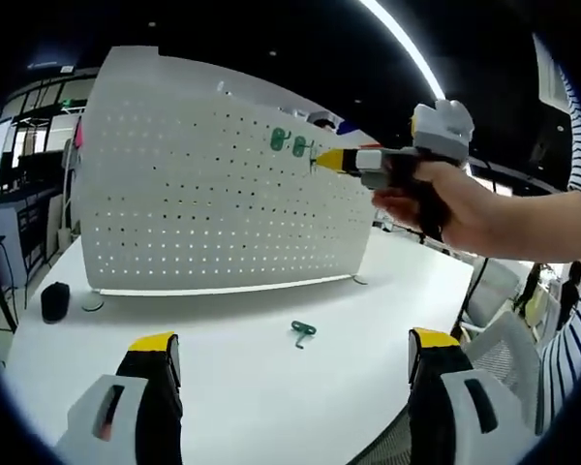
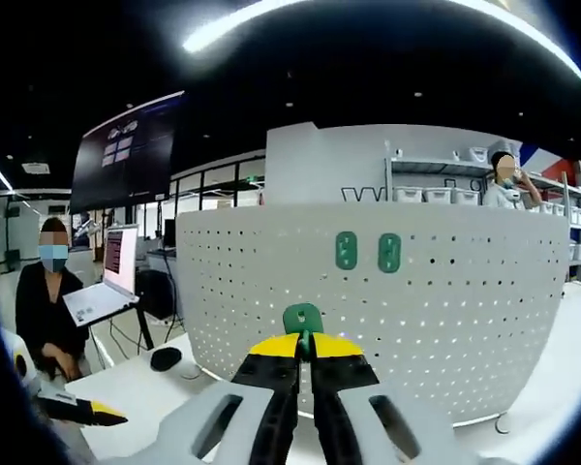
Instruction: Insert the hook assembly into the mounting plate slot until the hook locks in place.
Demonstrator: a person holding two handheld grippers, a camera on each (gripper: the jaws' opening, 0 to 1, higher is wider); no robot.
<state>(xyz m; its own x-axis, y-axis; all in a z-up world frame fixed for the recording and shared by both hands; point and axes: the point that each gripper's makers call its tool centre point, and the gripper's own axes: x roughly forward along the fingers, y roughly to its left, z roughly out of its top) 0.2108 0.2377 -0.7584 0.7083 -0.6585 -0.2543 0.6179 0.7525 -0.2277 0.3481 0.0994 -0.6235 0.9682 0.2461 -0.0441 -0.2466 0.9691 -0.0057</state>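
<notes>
We see a green hook pinched between the closed yellow tips of the right gripper, its top standing above the jaws, just in front of the white pegboard and below two green hooks already mounted there. In the left gripper view the right gripper reaches the board beside those hooks. Another green hook lies on the white table, ahead of the left gripper, whose jaws stand wide apart holding nothing.

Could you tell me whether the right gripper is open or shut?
Shut: the right gripper has its jaws pinched on a green hook.
</notes>
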